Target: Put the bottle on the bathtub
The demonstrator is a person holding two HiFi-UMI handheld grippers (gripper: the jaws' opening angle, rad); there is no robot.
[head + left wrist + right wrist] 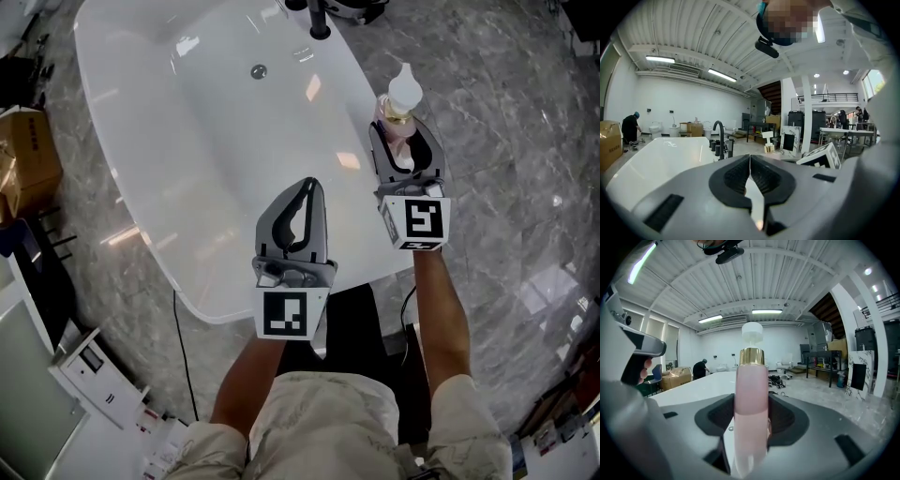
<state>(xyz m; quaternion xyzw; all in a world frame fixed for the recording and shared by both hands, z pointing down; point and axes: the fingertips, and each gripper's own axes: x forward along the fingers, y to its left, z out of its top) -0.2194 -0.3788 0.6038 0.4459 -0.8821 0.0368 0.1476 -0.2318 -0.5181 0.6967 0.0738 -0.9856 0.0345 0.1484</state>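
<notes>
A pink bottle (397, 120) with a gold collar and white pump top stands upright between the jaws of my right gripper (405, 142), which is shut on it; the same bottle (751, 401) fills the middle of the right gripper view. It is held over the right rim of the white bathtub (159, 131), by the marble floor. My left gripper (305, 192) hovers over the tub's near end, shut with nothing in it; in the left gripper view its jaws (750, 164) meet at the tips.
A black faucet (320, 19) stands at the tub's far end, and a drain (258, 70) sits in the basin. Cardboard boxes (26, 159) lie left of the tub. A cable (183, 352) runs over the grey marble floor. A person (630, 130) works far off.
</notes>
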